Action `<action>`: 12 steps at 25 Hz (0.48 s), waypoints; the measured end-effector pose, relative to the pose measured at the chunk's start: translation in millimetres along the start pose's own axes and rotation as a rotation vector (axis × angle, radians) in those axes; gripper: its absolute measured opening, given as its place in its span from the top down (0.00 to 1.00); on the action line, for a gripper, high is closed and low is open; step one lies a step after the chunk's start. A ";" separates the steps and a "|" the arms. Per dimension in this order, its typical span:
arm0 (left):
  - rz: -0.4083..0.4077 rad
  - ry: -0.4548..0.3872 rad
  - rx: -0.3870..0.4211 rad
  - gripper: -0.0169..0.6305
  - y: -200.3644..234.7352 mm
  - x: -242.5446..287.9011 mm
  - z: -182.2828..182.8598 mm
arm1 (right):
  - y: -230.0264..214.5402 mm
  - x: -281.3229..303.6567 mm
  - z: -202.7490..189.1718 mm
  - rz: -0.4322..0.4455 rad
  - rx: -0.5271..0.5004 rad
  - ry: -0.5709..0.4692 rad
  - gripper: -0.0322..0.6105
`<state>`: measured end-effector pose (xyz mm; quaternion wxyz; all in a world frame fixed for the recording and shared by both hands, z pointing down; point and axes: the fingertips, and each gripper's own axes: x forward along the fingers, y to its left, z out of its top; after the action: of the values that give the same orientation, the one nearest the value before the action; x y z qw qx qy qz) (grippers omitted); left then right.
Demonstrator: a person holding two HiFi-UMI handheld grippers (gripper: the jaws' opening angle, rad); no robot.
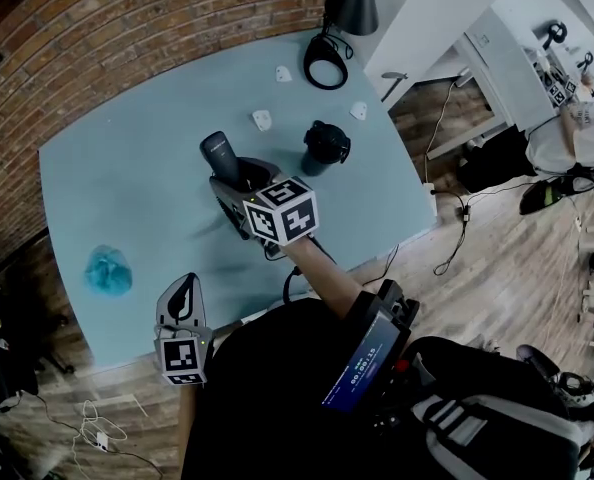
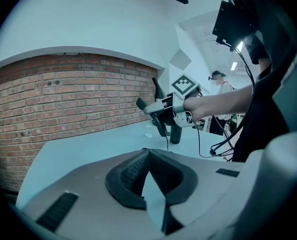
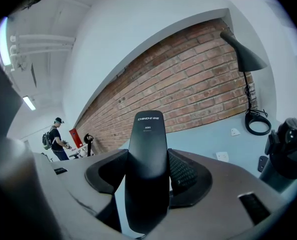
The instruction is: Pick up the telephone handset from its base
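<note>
Evidently the right hand-held gripper (image 1: 237, 175) is clamping the telephone handset (image 3: 147, 149) upright near its base (image 1: 325, 146) to carry it clear; the left hand-held gripper (image 2: 147, 176) is idling, jaws together, well apart from that base.

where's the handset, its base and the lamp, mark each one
handset (image 3: 147, 174): right gripper view, on its dark back, below the print
base (image 1: 325, 146): head view, on its black top
lamp (image 3: 244, 56): right gripper view, on the black shade
</note>
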<state>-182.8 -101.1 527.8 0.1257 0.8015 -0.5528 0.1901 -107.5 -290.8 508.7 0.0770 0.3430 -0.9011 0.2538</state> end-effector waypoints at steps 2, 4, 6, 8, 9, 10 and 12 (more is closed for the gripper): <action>0.000 -0.010 0.001 0.94 1.5 1.3 4.6 | 4.2 -2.9 7.6 0.007 -0.005 -0.018 0.57; -0.002 -0.021 0.000 0.94 2.5 2.9 9.3 | 9.4 -6.2 15.3 0.021 -0.007 -0.037 0.57; -0.005 -0.034 -0.001 0.94 3.1 5.0 14.3 | 15.9 -9.3 22.2 0.043 -0.008 -0.052 0.57; -0.009 -0.051 0.000 0.94 2.9 7.0 21.3 | 22.4 -12.9 27.6 0.061 -0.008 -0.064 0.57; -0.012 -0.061 0.000 0.94 2.4 8.1 25.8 | 25.3 -14.8 29.7 0.068 -0.005 -0.071 0.57; -0.017 -0.072 -0.001 0.94 1.7 9.2 30.8 | 27.7 -16.8 31.6 0.075 0.001 -0.077 0.57; -0.026 -0.104 -0.004 0.94 0.3 12.0 42.5 | 31.5 -20.5 34.6 0.085 0.014 -0.088 0.57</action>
<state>-172.3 -128.8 495.1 0.1010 0.8171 -0.5487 0.1453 -111.6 -276.6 459.8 0.0241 0.3159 -0.9155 0.2480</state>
